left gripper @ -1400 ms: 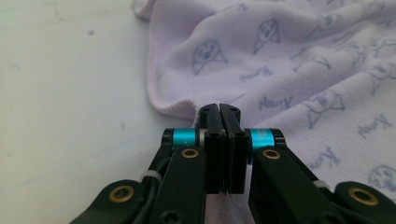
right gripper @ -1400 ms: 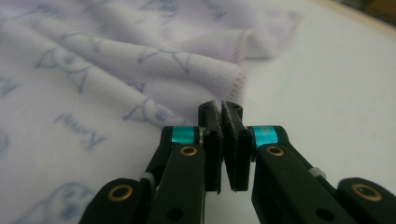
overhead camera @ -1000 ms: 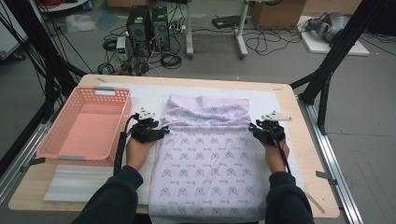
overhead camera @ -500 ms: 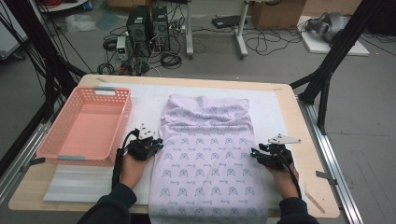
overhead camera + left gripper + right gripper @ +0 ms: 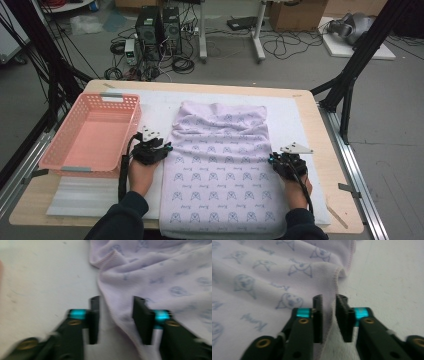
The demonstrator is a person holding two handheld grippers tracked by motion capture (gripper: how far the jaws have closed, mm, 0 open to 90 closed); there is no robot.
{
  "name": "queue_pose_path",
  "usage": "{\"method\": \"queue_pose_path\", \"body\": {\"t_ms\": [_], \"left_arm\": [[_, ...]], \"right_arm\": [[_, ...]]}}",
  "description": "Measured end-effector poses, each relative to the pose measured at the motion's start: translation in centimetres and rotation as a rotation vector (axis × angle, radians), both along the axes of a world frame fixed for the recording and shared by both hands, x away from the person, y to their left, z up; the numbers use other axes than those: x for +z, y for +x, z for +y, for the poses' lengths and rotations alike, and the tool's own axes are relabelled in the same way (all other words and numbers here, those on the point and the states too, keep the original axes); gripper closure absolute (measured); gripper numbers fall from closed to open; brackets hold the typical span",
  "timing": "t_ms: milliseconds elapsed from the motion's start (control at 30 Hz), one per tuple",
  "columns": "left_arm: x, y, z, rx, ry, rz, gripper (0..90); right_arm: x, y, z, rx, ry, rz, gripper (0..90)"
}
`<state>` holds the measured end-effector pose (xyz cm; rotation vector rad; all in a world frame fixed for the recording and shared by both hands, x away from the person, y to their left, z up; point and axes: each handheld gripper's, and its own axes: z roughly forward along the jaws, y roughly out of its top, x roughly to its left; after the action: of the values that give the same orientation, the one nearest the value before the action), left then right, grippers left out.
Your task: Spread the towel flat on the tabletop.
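Note:
A lilac cloth [image 5: 220,170] printed with small blue figures lies spread on a white mat [image 5: 155,107], its far end rumpled. My left gripper [image 5: 167,149] sits at the cloth's left edge. Its jaws have just been opening and stand open in the left gripper view [image 5: 116,300], with the cloth's hem [image 5: 120,312] lying loose between them. My right gripper [image 5: 272,161] is at the cloth's right edge. Its jaws have been closing within the last second, and in the right gripper view [image 5: 329,298] they are shut on a raised fold of the hem [image 5: 329,290].
A pink plastic basket [image 5: 90,135] stands on the left of the wooden table [image 5: 322,150], close to my left hand. A ribbed white sheet [image 5: 85,195] lies in front of it. Beyond the table are computers, cables and black frame legs.
Both hands have drawn back toward the person along the cloth's side edges, away from the rumpled far end. The right hand has come nearer than the left.

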<state>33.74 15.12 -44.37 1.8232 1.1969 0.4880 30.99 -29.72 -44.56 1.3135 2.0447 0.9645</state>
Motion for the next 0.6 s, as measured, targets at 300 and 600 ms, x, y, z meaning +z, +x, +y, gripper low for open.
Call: {"method": "queue_pose_path", "body": {"t_ms": [300, 600], "left_arm": [[-0.5, -5.2, 0.0, -0.121, -0.031, 0.052, 44.1], [-1.0, -9.5, 0.1, -0.175, -0.015, 0.058, 49.3]], "right_arm": [[0.6, -4.7, -1.3, 0.101, -0.015, -0.006, 63.1], [-0.5, -8.0, -2.3, 0.139, 0.004, 0.038, 61.1]]}}
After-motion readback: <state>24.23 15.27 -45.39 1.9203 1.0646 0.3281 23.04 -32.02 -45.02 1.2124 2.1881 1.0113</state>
